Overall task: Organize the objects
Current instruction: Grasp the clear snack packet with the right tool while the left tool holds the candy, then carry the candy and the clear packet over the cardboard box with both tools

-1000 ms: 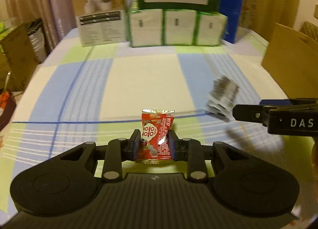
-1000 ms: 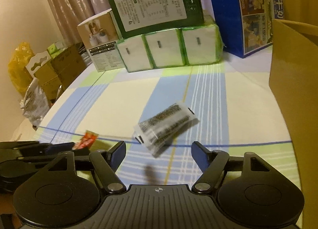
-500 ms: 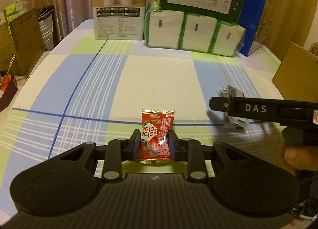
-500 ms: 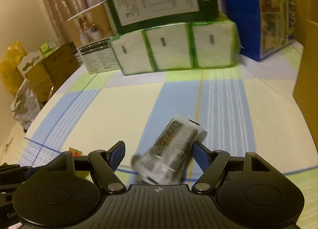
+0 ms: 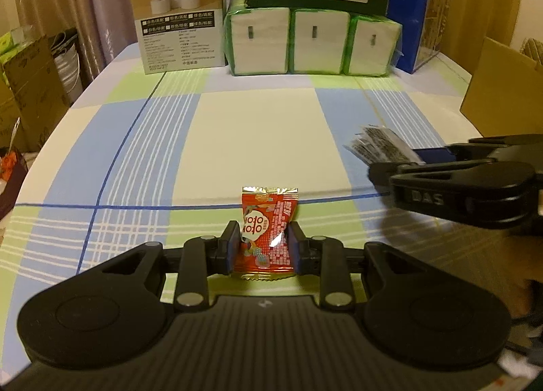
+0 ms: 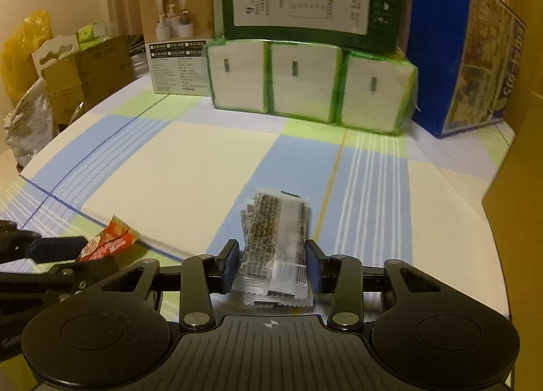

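The right claw [image 6: 271, 264] was spread wide a moment ago, with the clear packet [image 6: 276, 248] lying loose on the bench [image 6: 190, 167]. Now it pinches the packet, tipped up off the cloth. The left claw [image 5: 261, 243] still pinches the red candy [image 5: 266, 226]. Both things are picked up, so I think they can go to their place next, maybe the brown box [image 5: 502, 85].
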Demonstrator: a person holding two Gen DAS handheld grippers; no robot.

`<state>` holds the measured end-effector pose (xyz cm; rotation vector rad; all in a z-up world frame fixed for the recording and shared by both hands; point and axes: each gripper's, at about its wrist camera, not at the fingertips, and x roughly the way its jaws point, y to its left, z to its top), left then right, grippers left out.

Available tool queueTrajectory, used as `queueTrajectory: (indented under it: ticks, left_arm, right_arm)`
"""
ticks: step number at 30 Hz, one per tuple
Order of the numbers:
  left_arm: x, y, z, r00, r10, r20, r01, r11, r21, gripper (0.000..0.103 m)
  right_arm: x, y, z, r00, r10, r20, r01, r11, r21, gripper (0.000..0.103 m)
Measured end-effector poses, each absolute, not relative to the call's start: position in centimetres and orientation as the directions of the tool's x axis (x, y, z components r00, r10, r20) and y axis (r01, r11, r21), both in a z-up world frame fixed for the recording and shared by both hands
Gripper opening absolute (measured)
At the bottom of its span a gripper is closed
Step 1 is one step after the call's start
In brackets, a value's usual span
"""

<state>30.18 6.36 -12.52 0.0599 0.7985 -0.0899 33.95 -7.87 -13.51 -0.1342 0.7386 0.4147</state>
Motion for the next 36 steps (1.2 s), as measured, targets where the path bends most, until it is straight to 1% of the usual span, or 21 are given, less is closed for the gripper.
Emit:
queueTrajectory:
  ticks: [9,14,16,22,32,36]
  left_arm:
    - [30.3,6.0,-12.8,0.699,-0.041,-0.713,0.130,0.989,0.071,0.028]
    - [30.4,6.4,-12.9,0.694,-0.062,-0.717,0.120,0.992,0.030,0.028]
    - [30.4,6.8,-12.8,0.689,-0.080,-0.720,0.114,0.994,-0.001,0.027]
    - [30.1,6.8,-12.6,0.682,-0.103,-0.724,0.107,0.993,-0.040,0.024]
    - [28.1,6.1,-11.3,0.680,-0.141,-0.719,0.125,0.989,-0.076,0.024]
    - [27.1,5.4,-10.0,0.695,-0.128,-0.707,0.118,0.991,-0.063,0.024]
  right_arm:
    - [31.0,-10.1,-13.5,0.654,0.332,-0.680,-0.388,0.919,0.076,0.037]
    - [29.9,-10.3,-13.5,0.656,0.332,-0.677,-0.397,0.916,0.064,0.037]
    - [29.6,-10.3,-13.3,0.652,0.336,-0.680,-0.400,0.914,0.068,0.037]
    - [28.4,-10.8,-13.1,0.644,0.337,-0.686,-0.395,0.915,0.080,0.036]
    - [25.5,-12.4,-12.0,0.643,0.316,-0.698,-0.351,0.931,0.098,0.036]
    - [23.8,-13.1,-10.9,0.653,0.298,-0.696,-0.336,0.938,0.087,0.036]
